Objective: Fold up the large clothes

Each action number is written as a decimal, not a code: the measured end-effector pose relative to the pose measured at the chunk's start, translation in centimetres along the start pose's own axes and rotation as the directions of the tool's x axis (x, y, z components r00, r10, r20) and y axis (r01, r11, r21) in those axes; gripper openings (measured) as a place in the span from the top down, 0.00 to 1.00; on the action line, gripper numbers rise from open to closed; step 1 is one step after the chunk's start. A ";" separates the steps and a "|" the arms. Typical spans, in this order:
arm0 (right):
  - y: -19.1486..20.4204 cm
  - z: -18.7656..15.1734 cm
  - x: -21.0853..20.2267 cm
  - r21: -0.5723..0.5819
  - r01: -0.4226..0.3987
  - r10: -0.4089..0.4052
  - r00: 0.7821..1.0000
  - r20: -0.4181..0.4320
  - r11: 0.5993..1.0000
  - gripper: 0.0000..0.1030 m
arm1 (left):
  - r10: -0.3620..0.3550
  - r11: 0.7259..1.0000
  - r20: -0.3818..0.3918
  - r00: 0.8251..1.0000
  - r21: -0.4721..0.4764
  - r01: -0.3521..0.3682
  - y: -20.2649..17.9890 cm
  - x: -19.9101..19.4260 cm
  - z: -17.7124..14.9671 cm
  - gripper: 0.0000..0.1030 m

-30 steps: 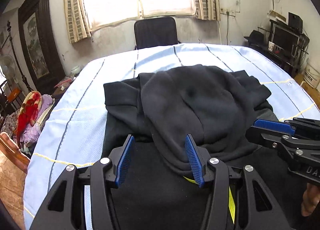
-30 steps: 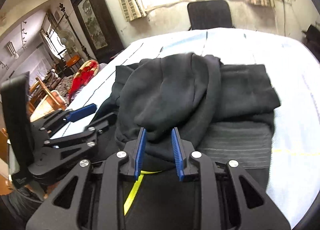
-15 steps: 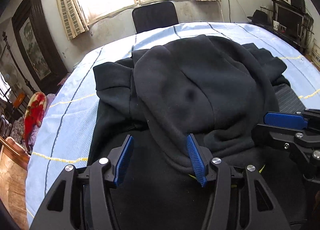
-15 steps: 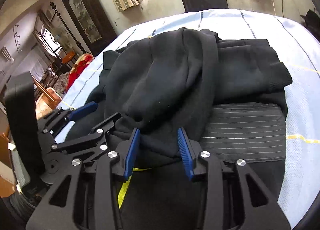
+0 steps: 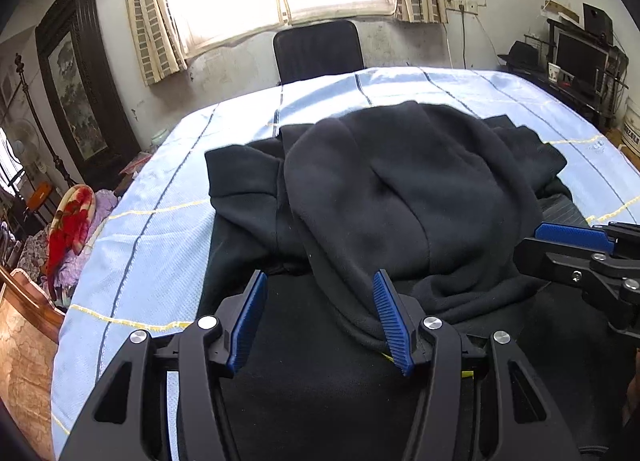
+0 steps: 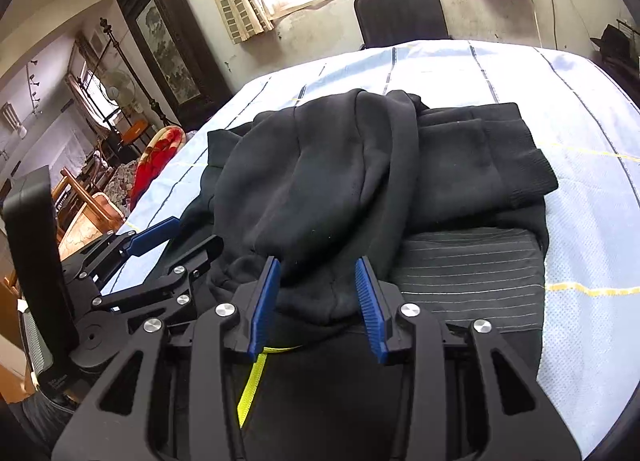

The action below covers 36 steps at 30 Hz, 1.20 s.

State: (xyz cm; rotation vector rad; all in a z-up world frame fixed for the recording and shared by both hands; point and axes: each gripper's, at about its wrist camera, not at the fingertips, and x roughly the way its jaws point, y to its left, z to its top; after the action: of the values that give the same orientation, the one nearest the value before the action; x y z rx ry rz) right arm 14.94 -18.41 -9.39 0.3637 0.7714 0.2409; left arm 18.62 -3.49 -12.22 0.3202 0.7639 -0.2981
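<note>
A black hooded sweatshirt (image 5: 384, 197) lies bunched on the blue bedsheet (image 5: 160, 229), its hood folded forward over the body. It also shows in the right wrist view (image 6: 320, 181), with a folded sleeve (image 6: 480, 157) at the right. My left gripper (image 5: 320, 317) is open just above the hood's near edge, its right pad touching the cloth. My right gripper (image 6: 316, 301) is open with the hood's edge lying loose between its pads. Each gripper shows in the other's view, the right one (image 5: 576, 249) and the left one (image 6: 168, 245).
A grey striped panel (image 6: 472, 265) and a yellow strap (image 6: 252, 381) lie under the sweatshirt. A black chair (image 5: 318, 49) stands beyond the bed's far edge under the window. A red blanket (image 5: 68, 229) and furniture lie off the bed's left side.
My right gripper has opened wide, letting go of the hood's edge. Both grippers have drawn back a little from the sweatshirt. The hood has settled onto the body.
</note>
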 end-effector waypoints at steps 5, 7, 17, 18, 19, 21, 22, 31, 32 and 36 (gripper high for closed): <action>0.1 -0.7 1.5 -0.024 0.029 -0.030 0.998 -0.052 0.999 0.58 | 0.022 0.999 -0.046 0.999 0.029 -0.020 -0.5 1.4 -0.4 0.45; 0.3 -0.7 1.4 -0.038 0.039 -0.041 0.998 -0.048 0.999 0.58 | 0.017 1.000 -0.041 0.999 0.027 -0.016 -0.5 1.2 -0.3 0.46; 1.2 -0.3 -0.6 -0.048 0.035 -0.035 0.999 -0.003 0.998 0.56 | 0.002 1.000 0.032 0.999 -0.004 -0.002 -0.1 -1.7 0.2 0.46; 1.5 -0.3 -1.0 -0.054 0.037 -0.037 0.999 0.004 0.998 0.56 | -0.005 1.000 0.041 0.999 -0.008 0.005 0.0 -2.1 0.2 0.46; 1.7 -0.4 -1.3 -0.057 0.036 -0.035 0.999 0.008 0.998 0.56 | -0.011 1.000 0.051 0.999 -0.012 0.012 0.0 -2.6 0.3 0.46; 2.1 -0.8 -2.4 -0.060 0.037 -0.035 0.999 0.021 0.998 0.55 | -0.020 1.000 0.073 0.997 -0.013 0.021 -0.1 -3.8 0.2 0.46; 2.0 -1.0 -2.8 -0.059 0.037 -0.035 0.999 0.025 0.998 0.55 | -0.022 1.000 0.081 0.996 -0.014 0.023 -0.2 -4.4 0.2 0.46; 0.6 -4.6 -7.6 -0.002 0.070 -0.069 0.996 0.051 0.998 0.49 | -0.027 0.999 0.061 0.998 -0.042 0.030 -0.6 -7.1 -2.7 0.46; 0.5 -5.0 -7.7 0.004 0.069 -0.070 0.996 0.047 0.998 0.49 | -0.030 0.999 0.049 0.998 -0.043 0.032 -0.5 -7.1 -3.1 0.46; -0.1 -7.1 -8.0 0.035 0.054 -0.054 0.999 0.004 0.998 0.45 | -0.030 0.999 -0.017 0.999 -0.026 0.029 -1.0 -7.2 -5.4 0.46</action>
State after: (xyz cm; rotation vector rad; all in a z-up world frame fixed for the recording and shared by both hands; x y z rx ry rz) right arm 4.30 -19.61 -9.10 0.3757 0.7798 0.1758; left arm 9.91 -1.26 -10.94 0.2883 0.7898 -0.3134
